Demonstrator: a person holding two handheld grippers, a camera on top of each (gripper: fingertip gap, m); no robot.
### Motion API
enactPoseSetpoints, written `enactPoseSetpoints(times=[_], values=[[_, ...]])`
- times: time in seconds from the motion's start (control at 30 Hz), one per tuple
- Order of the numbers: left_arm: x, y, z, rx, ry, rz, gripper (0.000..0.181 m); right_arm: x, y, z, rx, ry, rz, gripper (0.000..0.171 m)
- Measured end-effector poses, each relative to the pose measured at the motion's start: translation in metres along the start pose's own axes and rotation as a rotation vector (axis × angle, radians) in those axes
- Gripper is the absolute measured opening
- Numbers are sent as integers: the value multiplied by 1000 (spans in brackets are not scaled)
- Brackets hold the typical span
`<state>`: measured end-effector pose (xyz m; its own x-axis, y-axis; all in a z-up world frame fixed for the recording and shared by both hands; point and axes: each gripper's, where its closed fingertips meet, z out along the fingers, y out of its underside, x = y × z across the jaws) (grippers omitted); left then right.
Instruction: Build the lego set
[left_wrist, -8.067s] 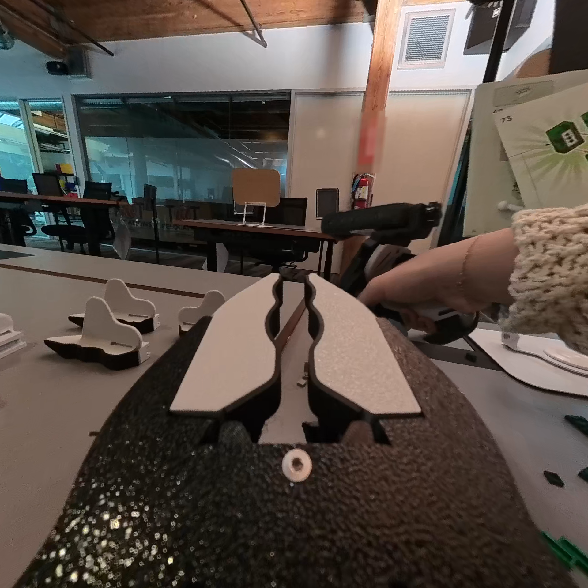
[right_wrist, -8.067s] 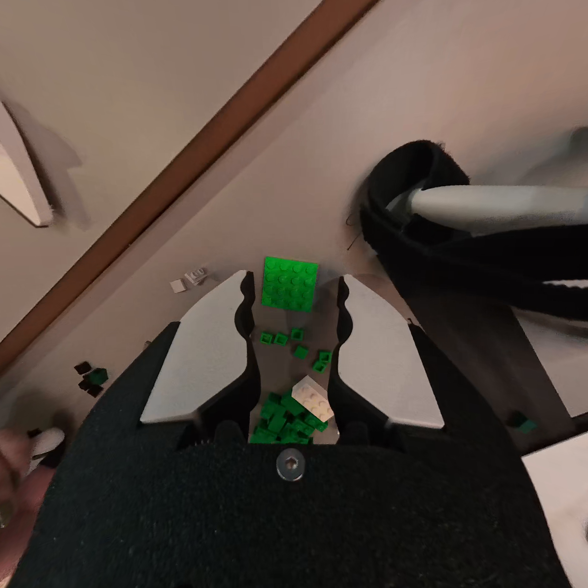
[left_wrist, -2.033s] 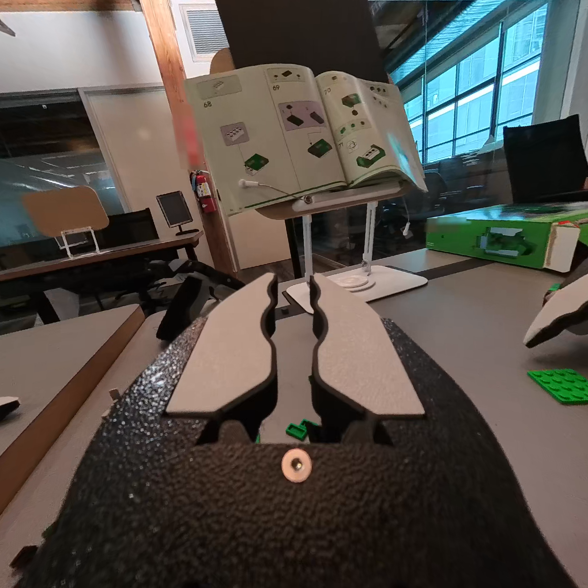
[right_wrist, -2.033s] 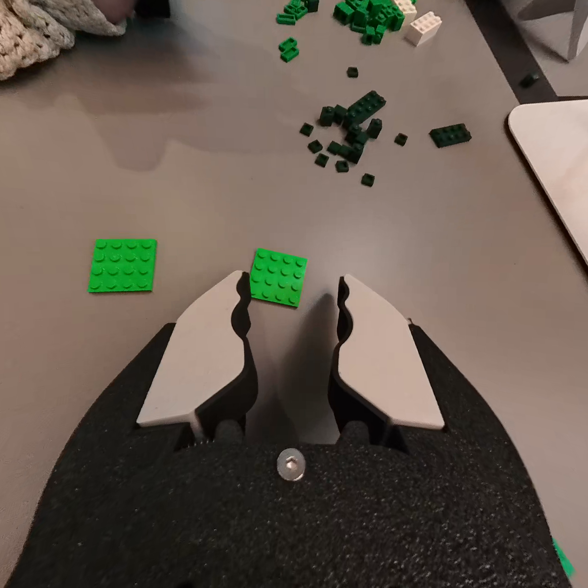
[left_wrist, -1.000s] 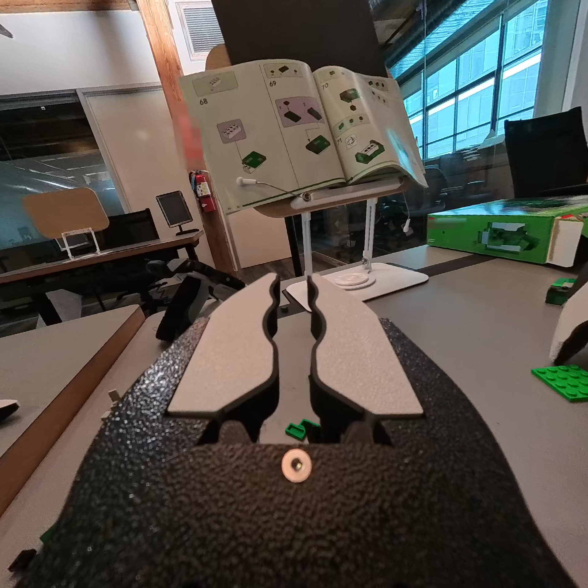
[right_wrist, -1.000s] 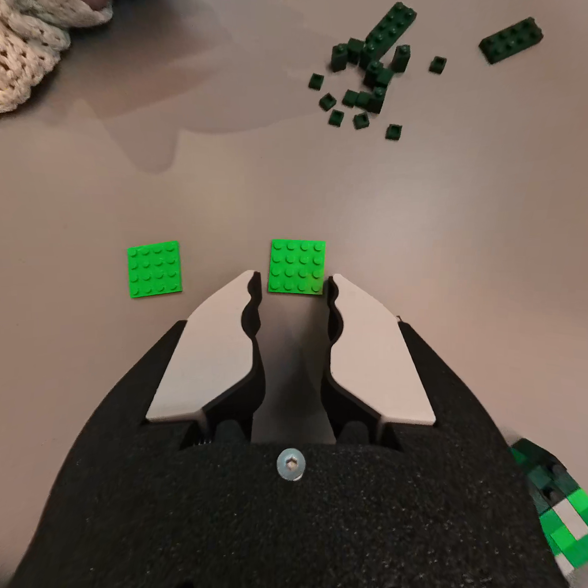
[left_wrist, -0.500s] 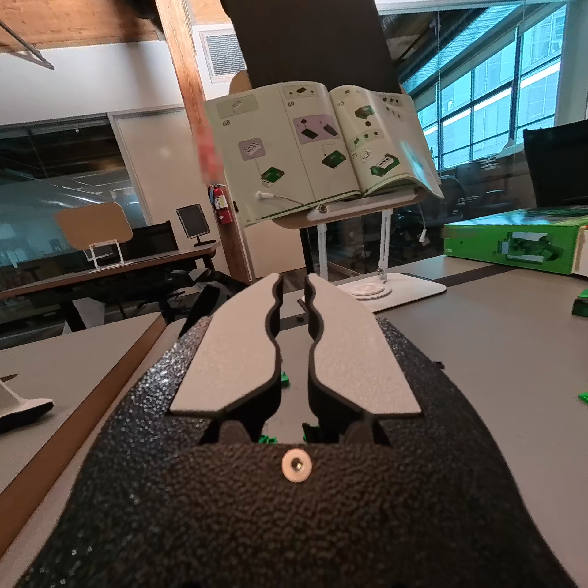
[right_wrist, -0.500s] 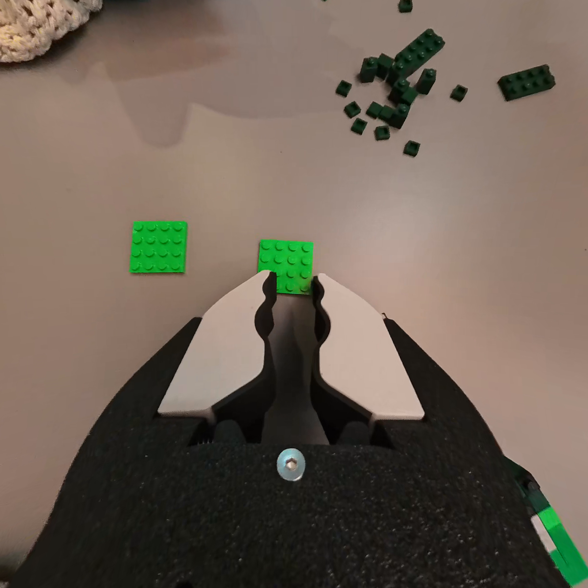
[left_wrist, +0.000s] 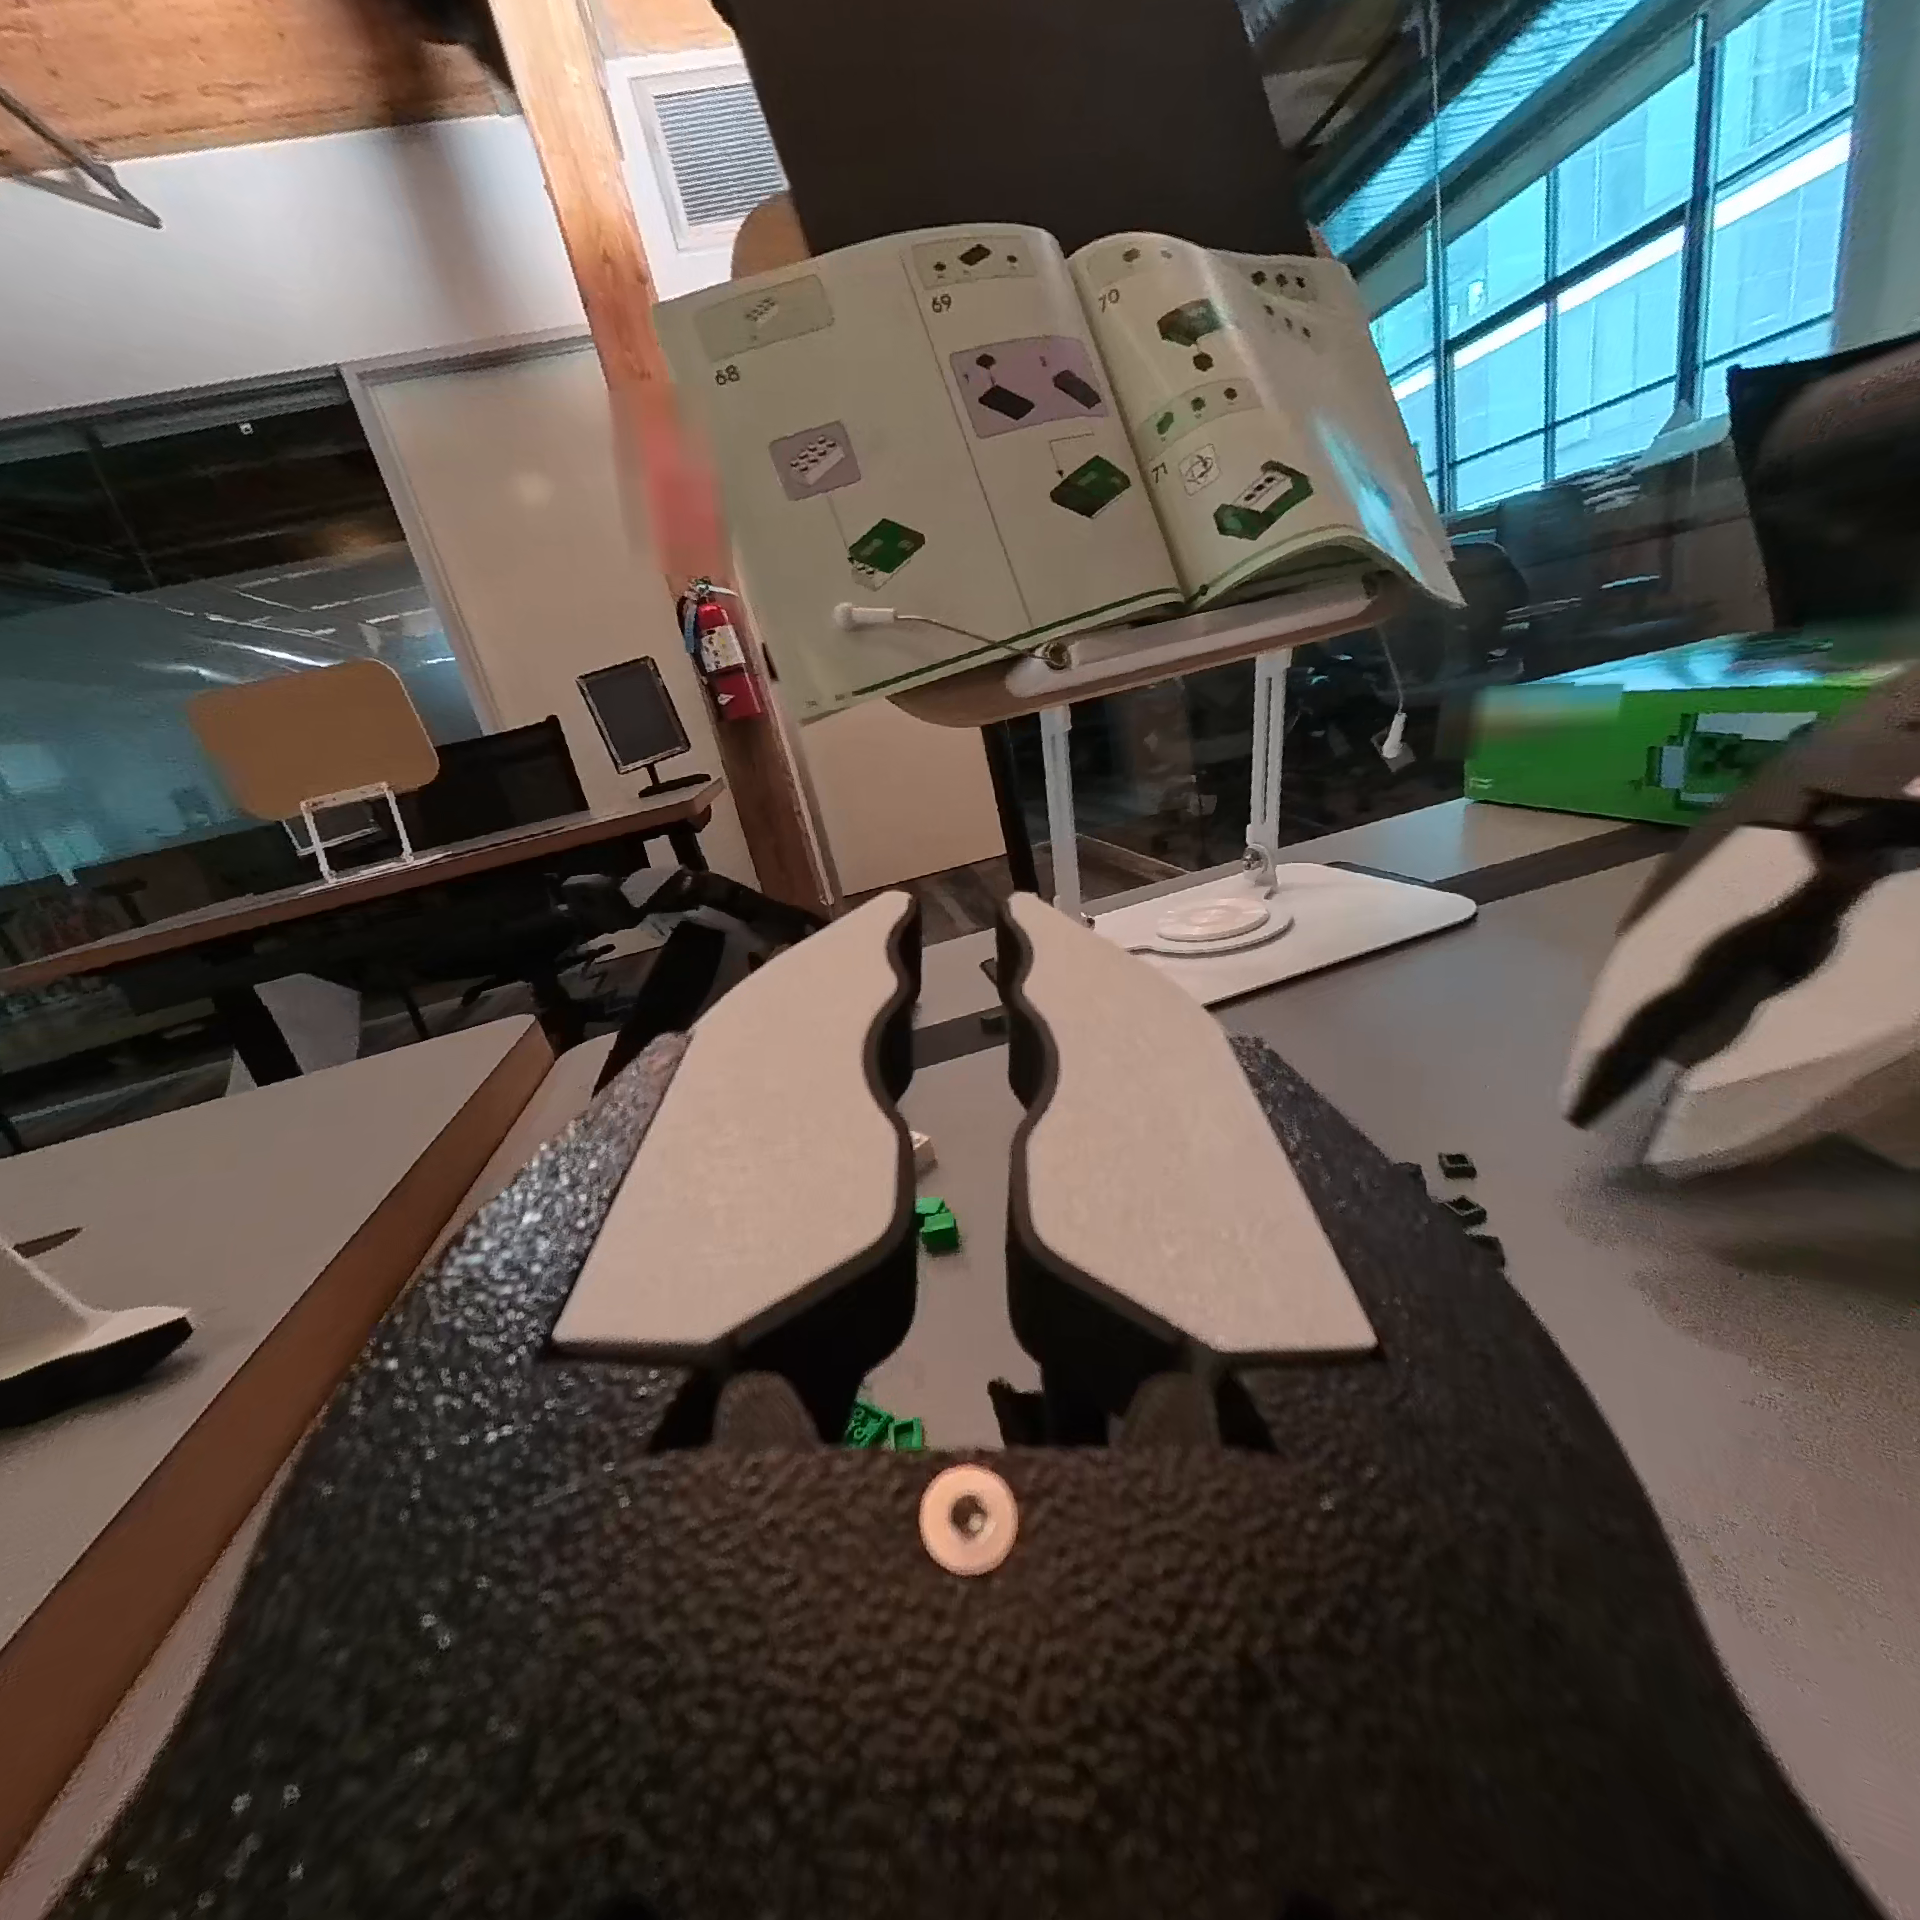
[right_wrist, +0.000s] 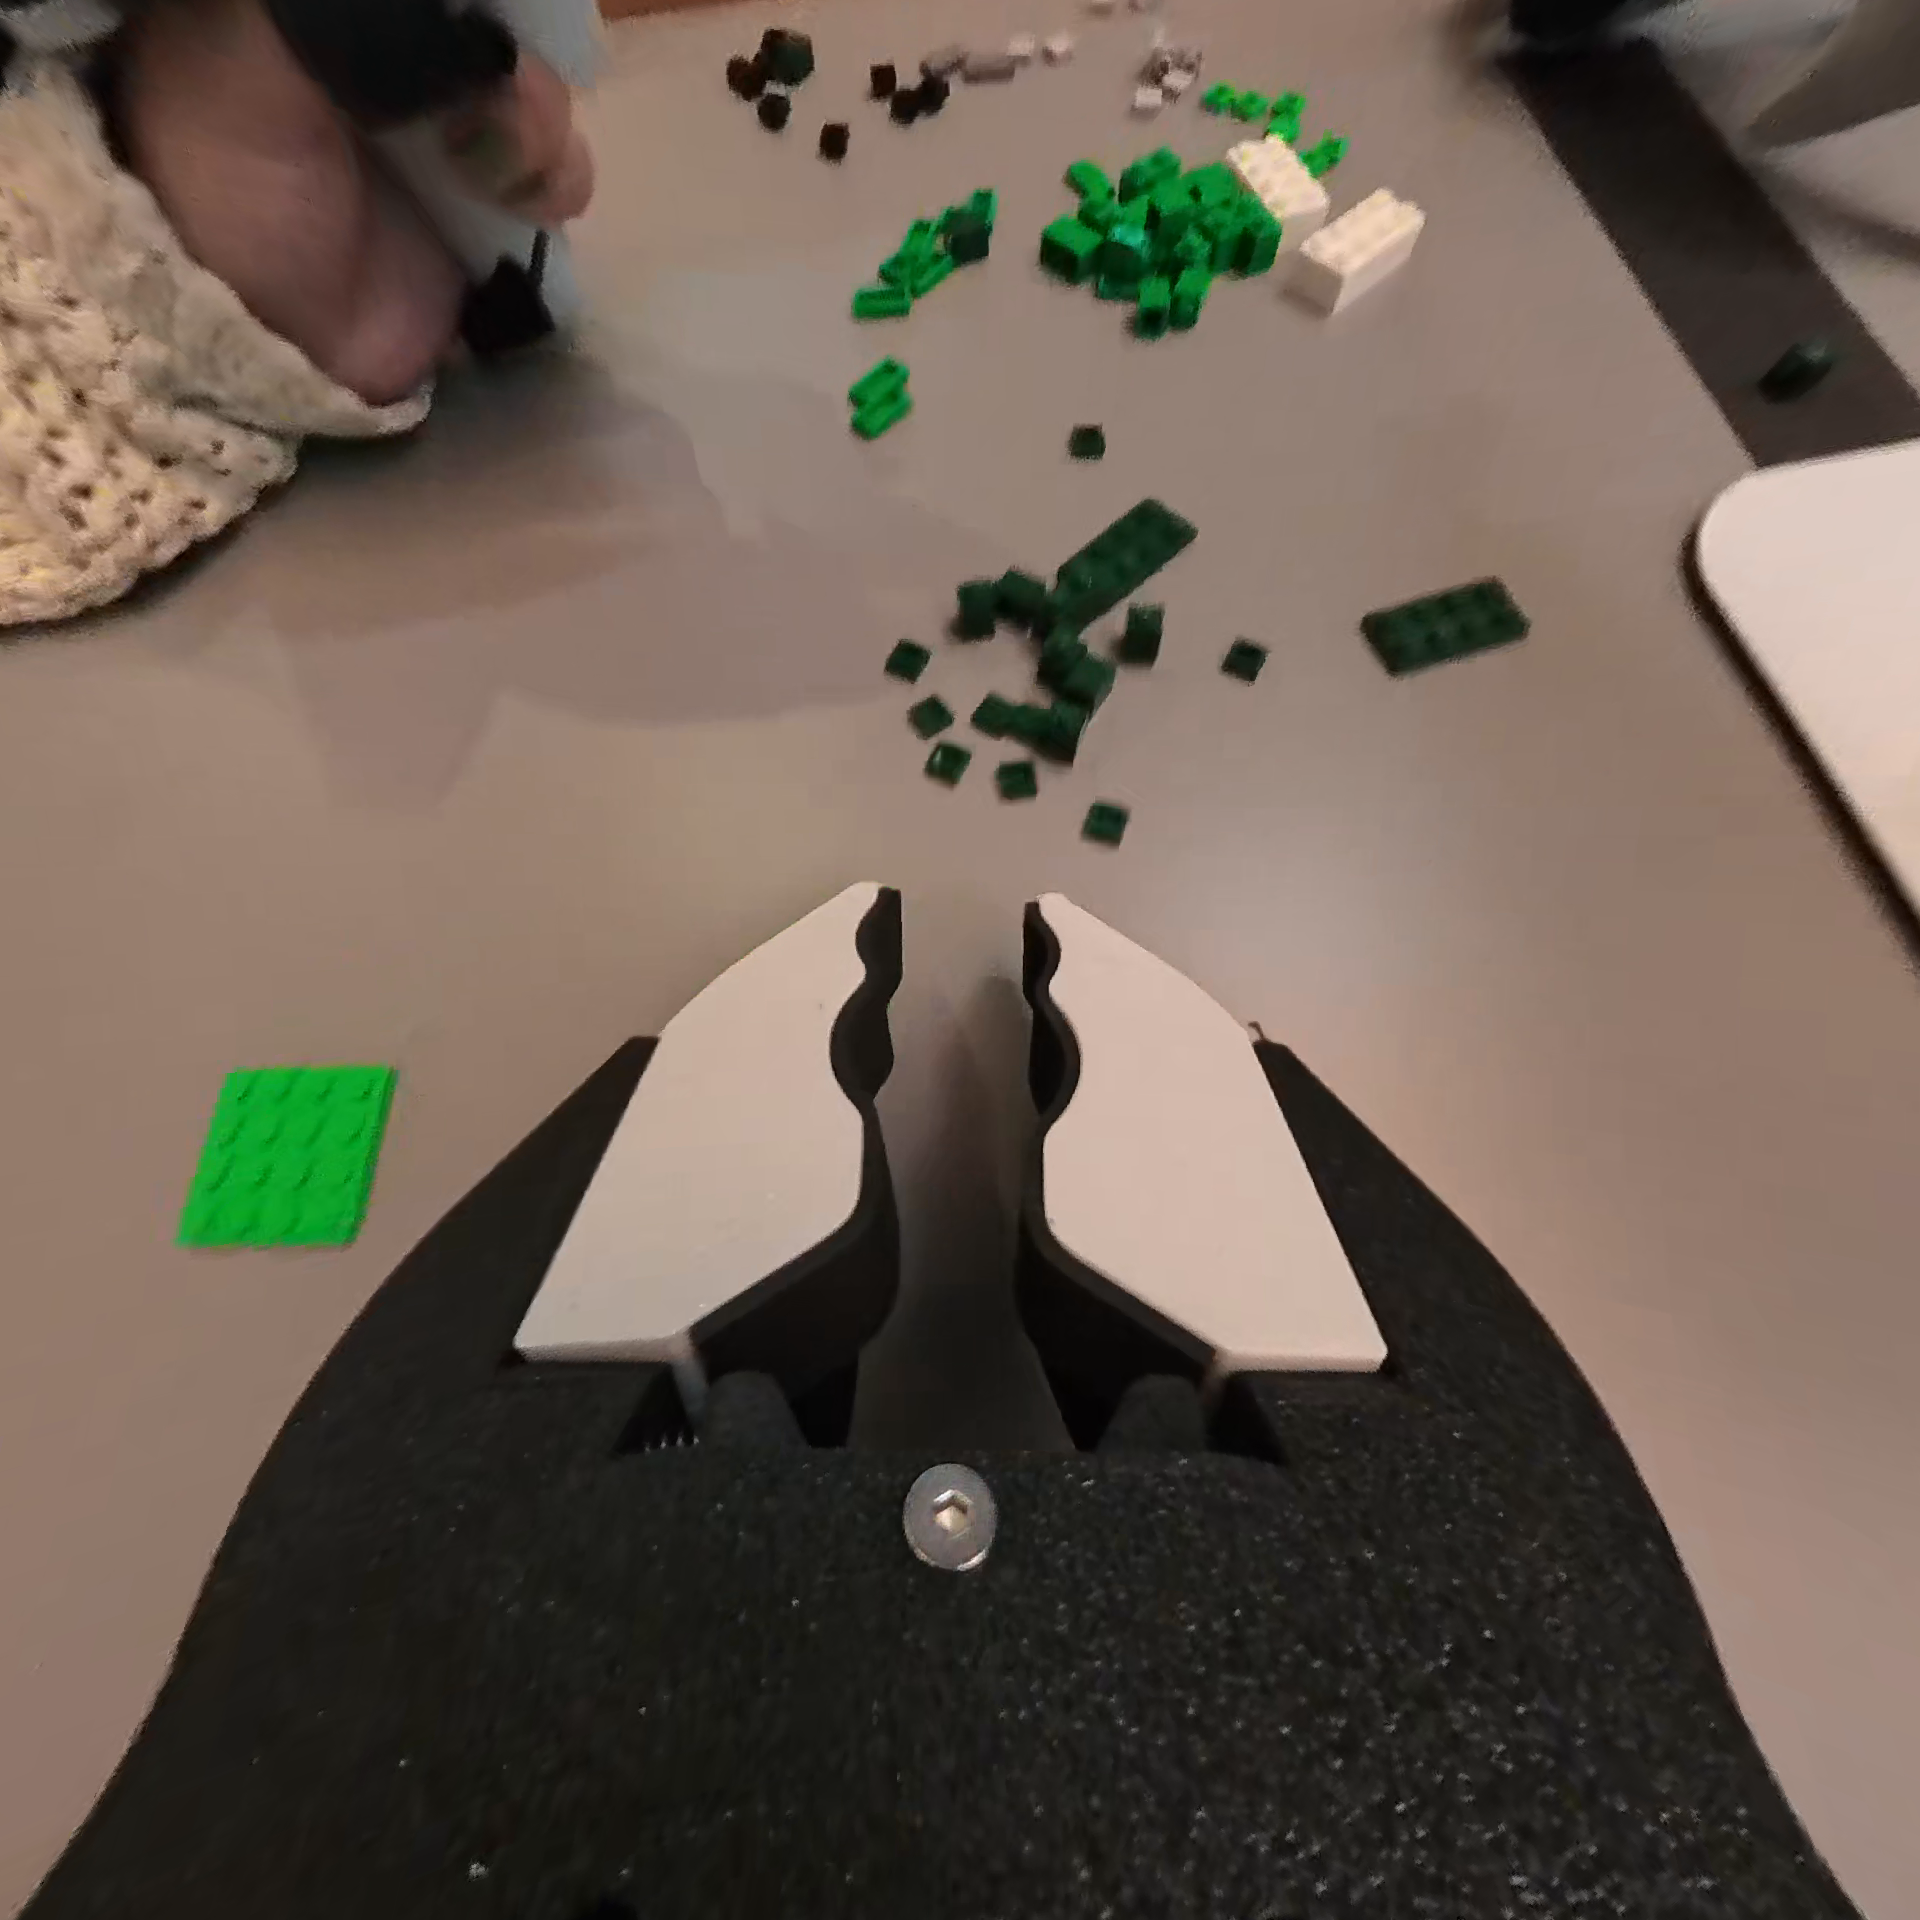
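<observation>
The right tongs (right_wrist: 961, 914) hung just above the counter (right_wrist: 520, 852), tips a little apart with bare counter showing in the gap at their tips, so they pinched nothing that could be seen there. Whether a plate rode lower between them could not be told. Left of those tips lay one bright green plate (right_wrist: 289, 1155), flat and studs up, easy to slide under or nip by an edge. Beyond the tips sat a scatter of dark green pieces (right_wrist: 1049, 665), with one dark green brick (right_wrist: 1446, 623) off to their right, well apart from the plate. Farther still, a heap of bright green bricks (right_wrist: 1153, 234) pressed against two white bricks (right_wrist: 1320, 229), and past that some black and grey bits; sorted by colour, it seemed, to make picking quick. Left of that heap a hand (right_wrist: 343, 218) in a knitted sleeve (right_wrist: 125, 416) gripped the other tool.

The left tongs (left_wrist: 956, 920) pointed level, tips a little apart and empty, a few green bits on the counter below them. Beyond those tips stood the open manual (left_wrist: 1039, 447) on its white stand (left_wrist: 1288, 914), propped for reading mid-build. My guess: the left tool was aimed there to check the step. Right of the stand, a green box (left_wrist: 1662, 748).
</observation>
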<state>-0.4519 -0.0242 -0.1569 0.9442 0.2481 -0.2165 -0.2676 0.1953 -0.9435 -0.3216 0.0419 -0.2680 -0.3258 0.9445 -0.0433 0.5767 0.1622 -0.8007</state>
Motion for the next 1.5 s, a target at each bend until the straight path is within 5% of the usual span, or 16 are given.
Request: enactPoseSetpoints(times=[0.47, 1.5], values=[[3, 6, 4, -24, 19, -10, 13, 13, -9, 19, -69, -143, -133, 12], [8, 7, 3, -33, 47, 14, 13, -3, -8, 41, -183, -96, -232, 12]])
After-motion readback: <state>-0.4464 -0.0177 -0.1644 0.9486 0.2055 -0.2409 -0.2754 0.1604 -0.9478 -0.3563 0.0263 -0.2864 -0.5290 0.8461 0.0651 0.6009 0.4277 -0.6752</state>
